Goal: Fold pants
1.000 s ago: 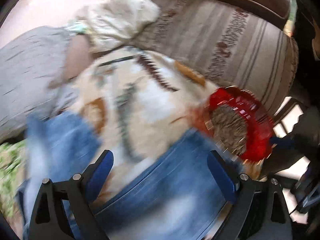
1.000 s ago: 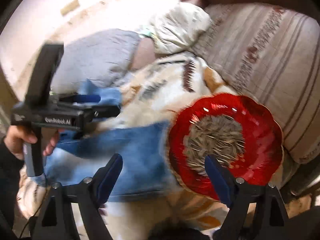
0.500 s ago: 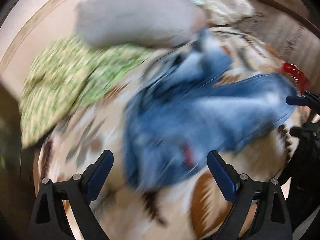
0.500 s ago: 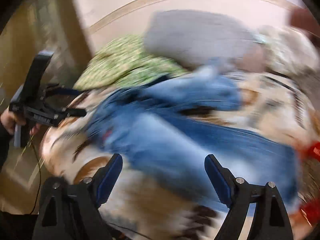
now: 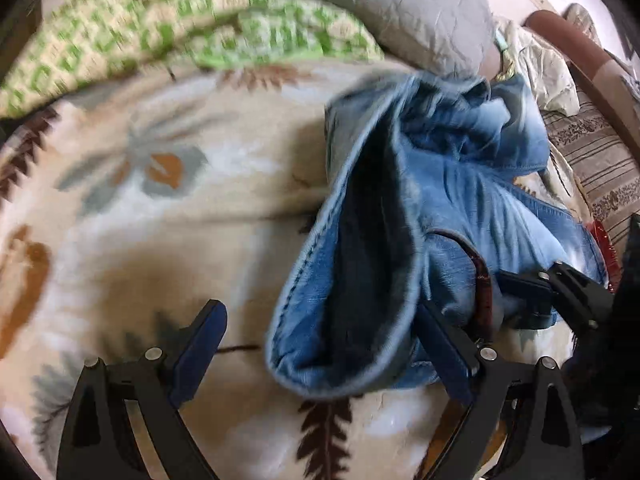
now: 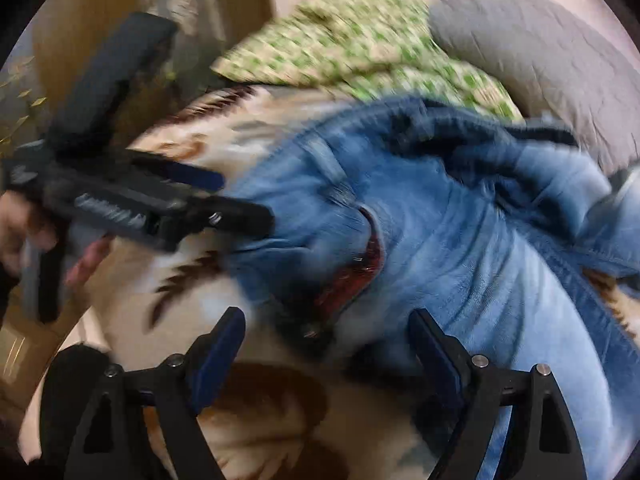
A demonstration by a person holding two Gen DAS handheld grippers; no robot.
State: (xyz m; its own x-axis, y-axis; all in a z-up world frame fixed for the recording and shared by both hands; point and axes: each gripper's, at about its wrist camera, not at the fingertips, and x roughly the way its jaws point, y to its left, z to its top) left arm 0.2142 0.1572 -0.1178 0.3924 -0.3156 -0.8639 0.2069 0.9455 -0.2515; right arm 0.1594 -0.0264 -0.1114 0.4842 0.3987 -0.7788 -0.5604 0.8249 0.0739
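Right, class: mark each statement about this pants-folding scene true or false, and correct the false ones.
1. The jeans lie crumpled on a patterned blanket. True.
2. The left gripper is clamped on the jeans. False: its jaws stand open, holding nothing.
3. A green-patterned cloth lies beyond the jeans, beside a grey pillow. True.
4. The jeans are neatly folded in half. False: they are bunched, with the waist gaping open.
5. The right gripper is open over the jeans' waist end. True.
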